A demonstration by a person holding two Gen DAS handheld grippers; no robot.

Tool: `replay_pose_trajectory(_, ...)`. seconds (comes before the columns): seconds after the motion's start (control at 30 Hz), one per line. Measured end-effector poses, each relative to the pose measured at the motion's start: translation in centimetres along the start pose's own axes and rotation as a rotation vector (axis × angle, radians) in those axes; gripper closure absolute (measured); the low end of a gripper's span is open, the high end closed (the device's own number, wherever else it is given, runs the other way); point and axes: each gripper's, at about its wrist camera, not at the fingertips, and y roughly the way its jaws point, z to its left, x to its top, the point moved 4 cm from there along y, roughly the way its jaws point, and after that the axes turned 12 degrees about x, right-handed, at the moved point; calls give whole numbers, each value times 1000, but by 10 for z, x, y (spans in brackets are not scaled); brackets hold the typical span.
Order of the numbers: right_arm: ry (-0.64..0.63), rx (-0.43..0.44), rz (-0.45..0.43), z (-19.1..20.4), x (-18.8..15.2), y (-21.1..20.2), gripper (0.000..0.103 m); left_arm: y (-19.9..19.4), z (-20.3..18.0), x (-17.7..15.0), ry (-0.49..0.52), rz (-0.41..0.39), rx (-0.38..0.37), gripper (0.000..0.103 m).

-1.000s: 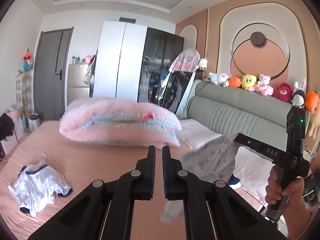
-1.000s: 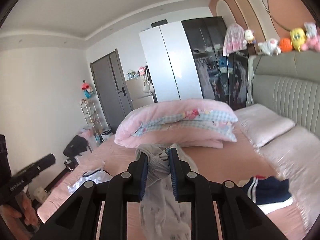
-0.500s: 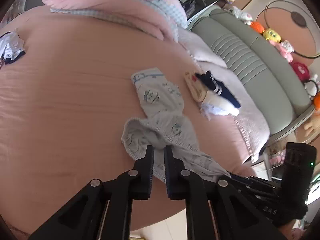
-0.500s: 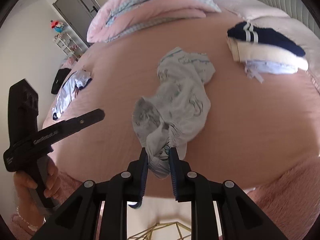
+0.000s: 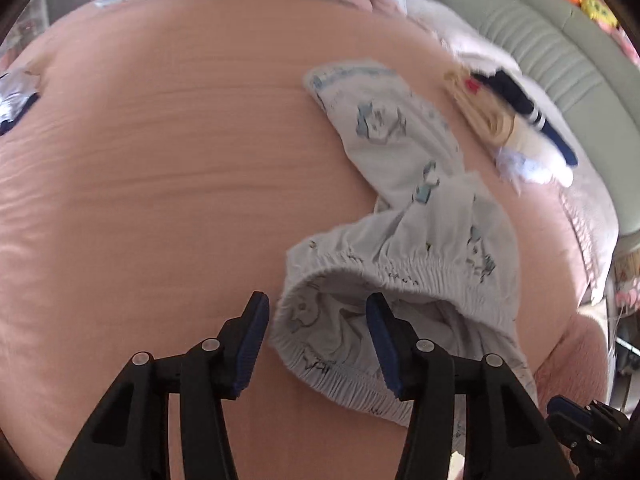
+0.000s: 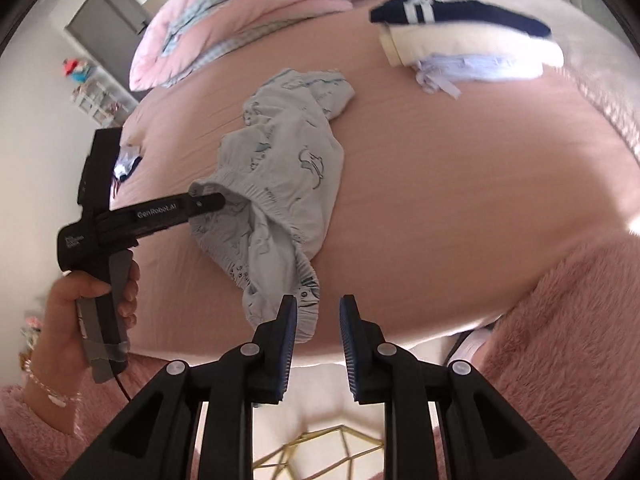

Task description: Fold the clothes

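Note:
Light-blue printed pants [image 5: 404, 184] lie crumpled on the pink bed sheet [image 5: 160, 168], the elastic waistband nearest me. My left gripper [image 5: 316, 310] is low over that waistband. Its jaws are opening, a fold of the band lies loose between them, and the pads do not press it. In the right wrist view the pants [image 6: 288, 160] stretch away up the bed and the left gripper [image 6: 218, 201] rests at the waistband's left corner. My right gripper [image 6: 319, 312] hangs at the bed's near edge with its jaws parted. The waistband's right end lies against the left pad, unclamped.
A stack of folded clothes [image 6: 460, 40] with a navy piece on top lies at the far right, also in the left wrist view [image 5: 516, 128]. A pink quilt [image 6: 248, 20] is heaped at the back. Another garment [image 6: 126, 164] lies far left. A hand [image 6: 80, 304] holds the left gripper's handle.
Both grippers came down from facing the room to just above the bed. The pants were laid onto the sheet. Both grippers have let go of the waistband, the left jaws spreading widest.

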Motion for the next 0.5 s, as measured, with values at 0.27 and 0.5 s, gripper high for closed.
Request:
replay_pose_trajectory(0.27, 3, 69, 50, 3, 3, 19, 79, -54, 29, -20, -138, -142, -131, 101)
replay_pose_trajectory(0.5, -116, 37, 114, 28, 14, 46, 69, -93, 75, -68, -211, -186, -55, 101)
